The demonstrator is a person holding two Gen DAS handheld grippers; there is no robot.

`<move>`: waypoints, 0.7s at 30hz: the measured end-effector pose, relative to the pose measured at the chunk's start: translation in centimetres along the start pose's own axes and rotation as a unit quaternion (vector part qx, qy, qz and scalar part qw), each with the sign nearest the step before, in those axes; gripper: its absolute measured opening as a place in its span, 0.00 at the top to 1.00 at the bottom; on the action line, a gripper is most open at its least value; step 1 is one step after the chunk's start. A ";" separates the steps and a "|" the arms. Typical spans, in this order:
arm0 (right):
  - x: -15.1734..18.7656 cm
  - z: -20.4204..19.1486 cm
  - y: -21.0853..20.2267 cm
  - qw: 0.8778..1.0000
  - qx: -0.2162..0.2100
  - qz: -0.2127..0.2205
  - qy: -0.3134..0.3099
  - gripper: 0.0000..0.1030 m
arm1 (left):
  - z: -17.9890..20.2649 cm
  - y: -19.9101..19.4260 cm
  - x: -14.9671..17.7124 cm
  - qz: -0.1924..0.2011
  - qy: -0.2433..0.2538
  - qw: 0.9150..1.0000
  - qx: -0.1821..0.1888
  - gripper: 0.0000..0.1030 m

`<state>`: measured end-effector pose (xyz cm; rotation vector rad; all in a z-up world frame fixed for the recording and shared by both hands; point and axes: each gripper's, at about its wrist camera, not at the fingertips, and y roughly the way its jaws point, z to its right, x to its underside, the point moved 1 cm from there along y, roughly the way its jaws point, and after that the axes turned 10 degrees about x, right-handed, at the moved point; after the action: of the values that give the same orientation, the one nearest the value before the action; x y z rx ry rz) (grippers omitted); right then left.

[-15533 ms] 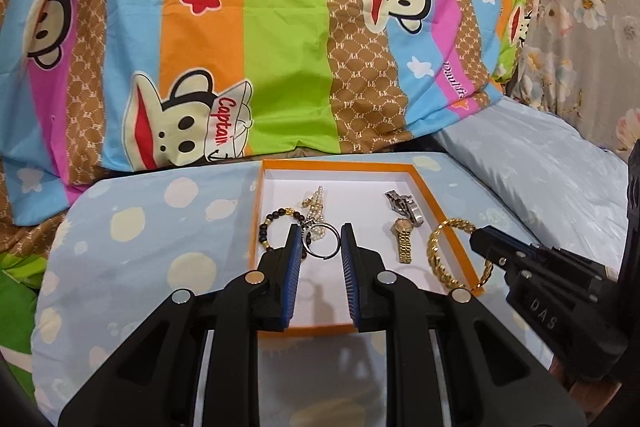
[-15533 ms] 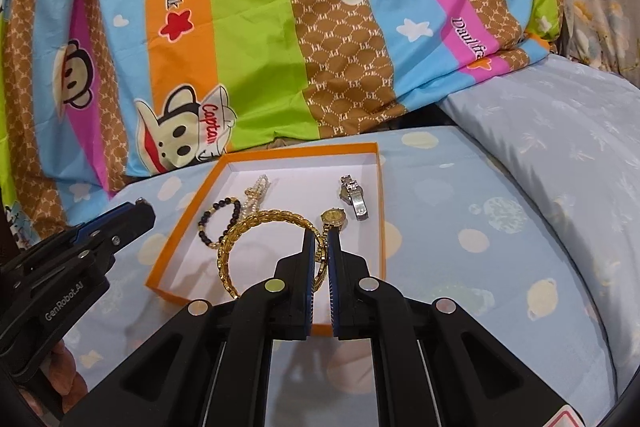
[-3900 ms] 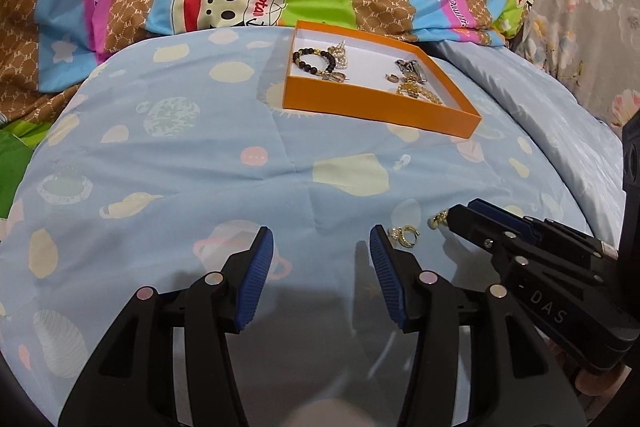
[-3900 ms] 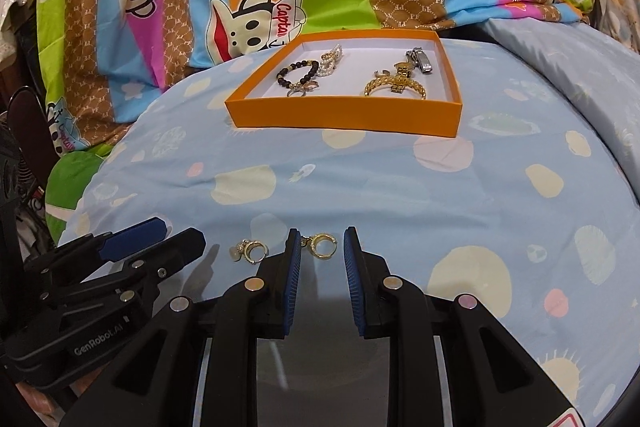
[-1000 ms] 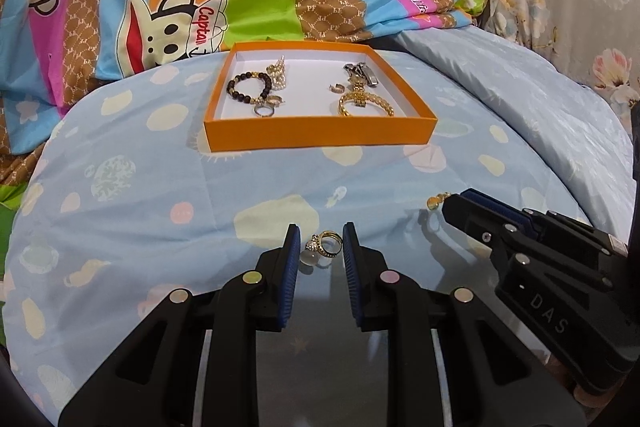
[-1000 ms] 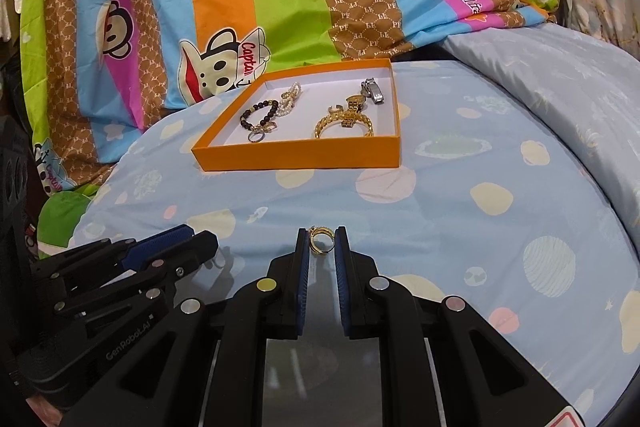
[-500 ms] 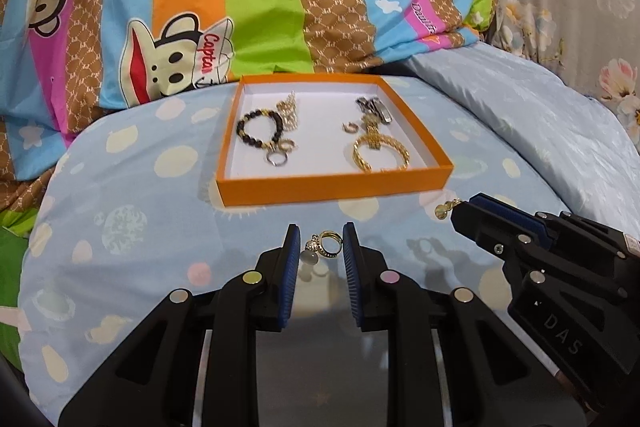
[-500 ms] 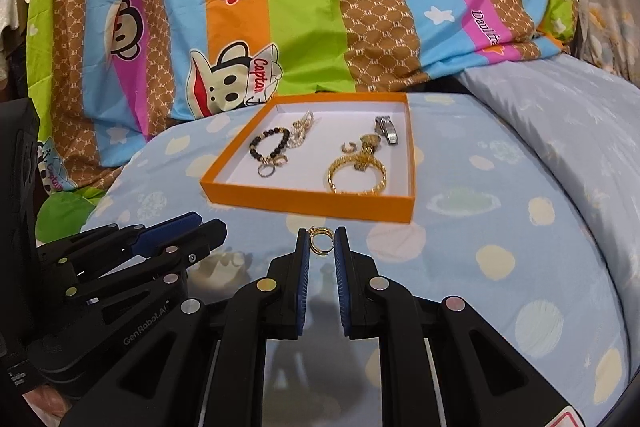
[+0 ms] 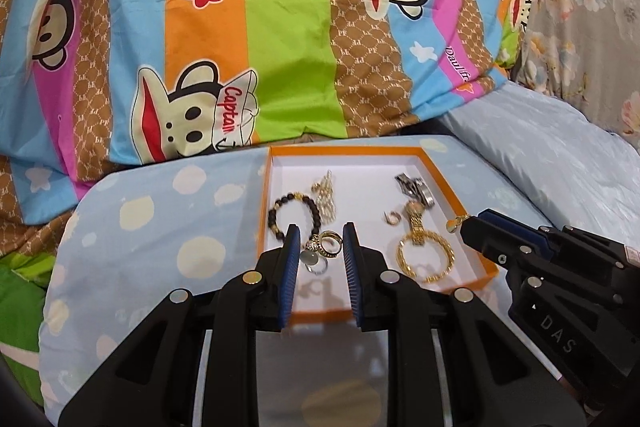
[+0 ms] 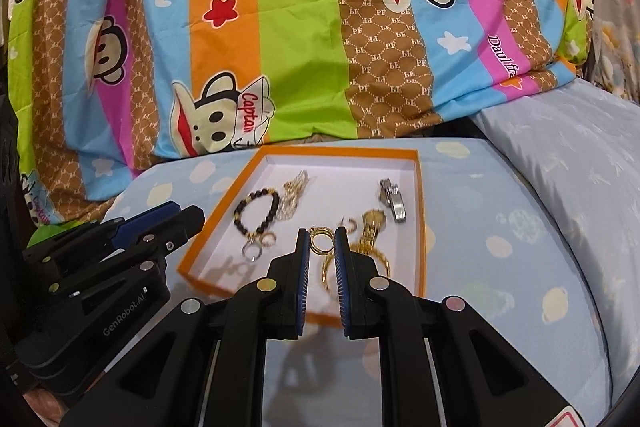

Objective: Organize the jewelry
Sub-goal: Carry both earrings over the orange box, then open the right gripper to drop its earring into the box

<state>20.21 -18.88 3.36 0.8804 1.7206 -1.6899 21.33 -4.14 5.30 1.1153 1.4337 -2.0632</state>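
Observation:
An orange box with a white floor sits on the spotted blue bedding; it also shows in the right wrist view. Inside lie a dark bead bracelet, a gold chain piece, a gold watch and a gold bangle. My left gripper is shut on a gold stone ring above the box's left half. My right gripper is shut on a gold hoop earring above the box's right half.
A striped cartoon-monkey quilt rises behind the box. A pale blue pillow lies at the right. A silver clasp and small rings lie in the box.
Both grippers have carried their pieces forward from the near bedding to over the box. Their grip is unchanged.

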 end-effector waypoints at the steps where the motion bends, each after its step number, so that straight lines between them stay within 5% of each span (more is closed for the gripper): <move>1: -0.4 0.0 0.5 1.000 0.000 0.000 0.002 0.88 | -0.1 0.3 -0.2 0.000 0.000 1.000 -0.001 0.80; 21: -4.3 0.3 9.5 0.999 0.010 -0.019 0.025 0.88 | -1.5 8.5 -2.4 -0.019 0.001 1.000 -0.017 0.80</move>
<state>30.30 -19.60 0.79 0.9129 1.7668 -1.7263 29.32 -6.44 1.87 1.0860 1.4964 -2.0562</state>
